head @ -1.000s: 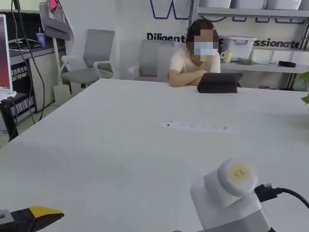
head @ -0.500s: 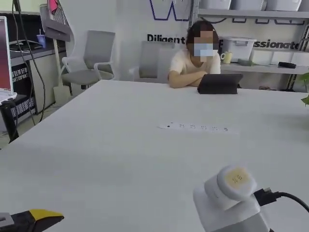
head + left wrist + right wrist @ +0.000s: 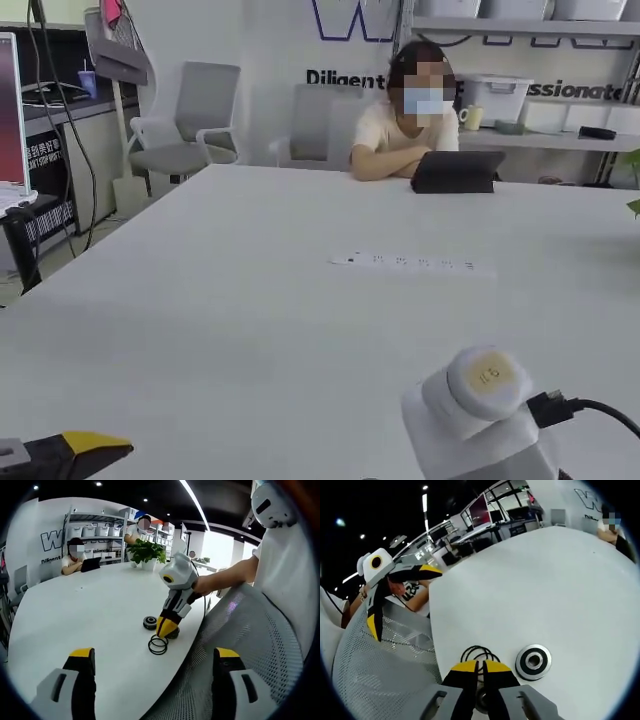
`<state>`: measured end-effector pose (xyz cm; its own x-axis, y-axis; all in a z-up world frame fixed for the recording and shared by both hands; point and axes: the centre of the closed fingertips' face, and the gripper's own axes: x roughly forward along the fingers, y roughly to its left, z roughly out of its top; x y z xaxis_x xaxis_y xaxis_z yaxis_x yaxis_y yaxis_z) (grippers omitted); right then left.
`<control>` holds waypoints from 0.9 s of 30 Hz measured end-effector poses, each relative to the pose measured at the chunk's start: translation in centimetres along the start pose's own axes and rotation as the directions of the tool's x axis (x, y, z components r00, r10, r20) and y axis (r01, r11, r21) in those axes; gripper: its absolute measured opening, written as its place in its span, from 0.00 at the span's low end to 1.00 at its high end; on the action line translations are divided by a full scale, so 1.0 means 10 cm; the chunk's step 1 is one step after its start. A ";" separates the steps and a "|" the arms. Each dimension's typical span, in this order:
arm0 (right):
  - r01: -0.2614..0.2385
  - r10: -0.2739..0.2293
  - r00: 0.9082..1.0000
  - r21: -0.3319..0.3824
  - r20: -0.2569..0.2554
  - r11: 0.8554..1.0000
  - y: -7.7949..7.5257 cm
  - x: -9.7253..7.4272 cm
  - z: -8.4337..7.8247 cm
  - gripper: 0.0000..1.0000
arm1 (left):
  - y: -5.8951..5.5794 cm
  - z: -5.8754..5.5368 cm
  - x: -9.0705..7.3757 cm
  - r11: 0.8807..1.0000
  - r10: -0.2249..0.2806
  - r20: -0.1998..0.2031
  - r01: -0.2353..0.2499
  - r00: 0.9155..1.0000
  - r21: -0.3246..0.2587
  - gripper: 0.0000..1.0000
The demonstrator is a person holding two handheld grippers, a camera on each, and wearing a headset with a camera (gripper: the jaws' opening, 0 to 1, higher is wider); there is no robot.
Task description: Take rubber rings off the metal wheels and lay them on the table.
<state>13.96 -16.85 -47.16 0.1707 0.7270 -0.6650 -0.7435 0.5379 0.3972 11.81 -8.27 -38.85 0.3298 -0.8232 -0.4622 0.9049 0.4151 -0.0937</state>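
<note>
- Head view: a wide white table (image 3: pixel 250 330) is stretching away, with a flat white power strip (image 3: pixel 410 263) lying mid-table. A person with a dark tablet (image 3: pixel 455 172) is sitting at the far edge. One gripper (image 3: pixel 85 447) is poking in at bottom left; I cannot tell its state.
- Left gripper view: the left gripper (image 3: pixel 155 653) is standing wide, holding nothing. The right gripper (image 3: pixel 166 626) is pointing down near the table edge, just above the thin black rubber rings (image 3: pixel 158 645) lying on the table. A round metal wheel (image 3: pixel 150 622) is sitting just beside them. A grey mesh chair back (image 3: pixel 240 640) is showing at right.
- Right gripper view: the right gripper (image 3: pixel 481 669) is standing narrow, nearly closed; I cannot tell whether it is pinching anything. The black rubber rings (image 3: pixel 479 655) are lying just past its tips, with the round metal wheel (image 3: pixel 533 661) near them. The left gripper (image 3: pixel 400 597) is hanging spread wide over the chair.
</note>
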 end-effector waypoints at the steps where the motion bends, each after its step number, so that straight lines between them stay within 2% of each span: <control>1: 0.003 -0.003 1.000 0.001 0.002 1.000 -0.01 0.00 0.00 0.01 | 0.00 0.00 0.00 1.000 0.000 0.000 0.000 1.000 -0.001 0.96; 16: 0.020 -0.020 0.999 0.013 0.033 1.000 -0.08 -0.06 0.07 0.00 | 0.01 -0.01 0.00 1.000 0.003 -0.004 -0.003 1.000 -0.002 0.96; 27: 0.049 -0.056 0.991 0.053 0.121 0.997 -0.21 -0.23 0.24 0.01 | 0.01 -0.01 0.00 1.000 0.003 -0.004 -0.003 1.000 0.006 0.96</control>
<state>16.68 -18.62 -44.98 0.2885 0.7422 -0.6050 -0.6986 0.5952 0.3970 11.85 -8.18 -38.90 0.3313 -0.8204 -0.4661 0.9055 0.4153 -0.0873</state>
